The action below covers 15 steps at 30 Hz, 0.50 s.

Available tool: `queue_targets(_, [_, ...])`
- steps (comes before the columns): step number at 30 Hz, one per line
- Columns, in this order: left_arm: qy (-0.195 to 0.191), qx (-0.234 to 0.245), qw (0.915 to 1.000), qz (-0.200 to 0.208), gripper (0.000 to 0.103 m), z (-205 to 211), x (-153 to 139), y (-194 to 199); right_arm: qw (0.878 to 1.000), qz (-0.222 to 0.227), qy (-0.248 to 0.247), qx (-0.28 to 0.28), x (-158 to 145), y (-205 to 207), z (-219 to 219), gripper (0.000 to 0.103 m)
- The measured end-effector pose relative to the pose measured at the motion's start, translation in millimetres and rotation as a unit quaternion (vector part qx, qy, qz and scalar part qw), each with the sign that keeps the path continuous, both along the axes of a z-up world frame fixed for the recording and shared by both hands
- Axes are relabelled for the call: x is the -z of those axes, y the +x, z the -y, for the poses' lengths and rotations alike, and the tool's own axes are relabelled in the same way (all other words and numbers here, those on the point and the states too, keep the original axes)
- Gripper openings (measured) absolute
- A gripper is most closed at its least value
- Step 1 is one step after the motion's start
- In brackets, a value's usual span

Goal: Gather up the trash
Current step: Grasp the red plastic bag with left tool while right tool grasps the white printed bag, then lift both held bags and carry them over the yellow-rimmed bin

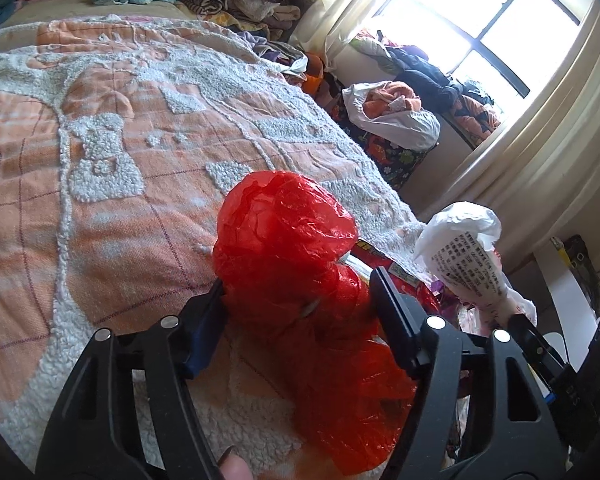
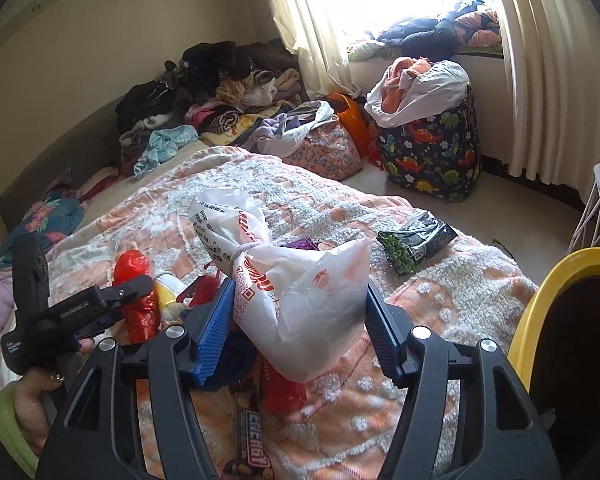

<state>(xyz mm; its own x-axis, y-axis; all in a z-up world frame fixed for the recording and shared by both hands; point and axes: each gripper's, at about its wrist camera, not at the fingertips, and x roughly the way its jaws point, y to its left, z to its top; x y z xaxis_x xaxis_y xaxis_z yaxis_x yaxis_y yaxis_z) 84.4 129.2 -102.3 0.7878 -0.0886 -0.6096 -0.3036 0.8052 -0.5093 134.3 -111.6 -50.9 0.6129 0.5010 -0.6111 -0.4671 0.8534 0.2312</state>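
Two pieces of trash are held above the bed (image 2: pixel 440 304). In the lower centre of the left wrist view, a crumpled red plastic bag (image 1: pixel 288 232) is clamped between the left tongs (image 1: pixel 300 300), the pads pressed into its lower bulge. In the centre of the right wrist view, a white printed plastic bag (image 2: pixel 300 304), tied at its neck with a band, is clamped by the right tongs (image 2: pixel 300 312) across its fuller lower part. Both bags are judged light, soft and easily squashed; thin film is slippery and may slide out, so a bunched or knotted part is the safer hold. A green-and-black packet (image 2: pixel 416 240) lies at the right of that view near the bed's edge, and a snack wrapper (image 2: pixel 248 460) at the bottom. A yellow-rimmed bin (image 2: pixel 556 280) is seen at the right edge.
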Motion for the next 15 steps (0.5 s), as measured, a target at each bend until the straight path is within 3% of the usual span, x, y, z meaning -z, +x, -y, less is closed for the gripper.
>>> queue_targets(7, [0.010, 0.006, 0.9998, 0.014, 0.049, 1.7, -12.8, -5.2, 1.000, 0.005, 0.010, 0.004, -9.4, -18.6, 8.4, 0.059])
queue_targets(15, [0.023, 0.008, 0.9986, 0.046, 0.048, 4.5, -39.4, -11.8, 1.000, 0.006, 0.014, -0.009, -13.4, -38.3, 13.2, 0.059])
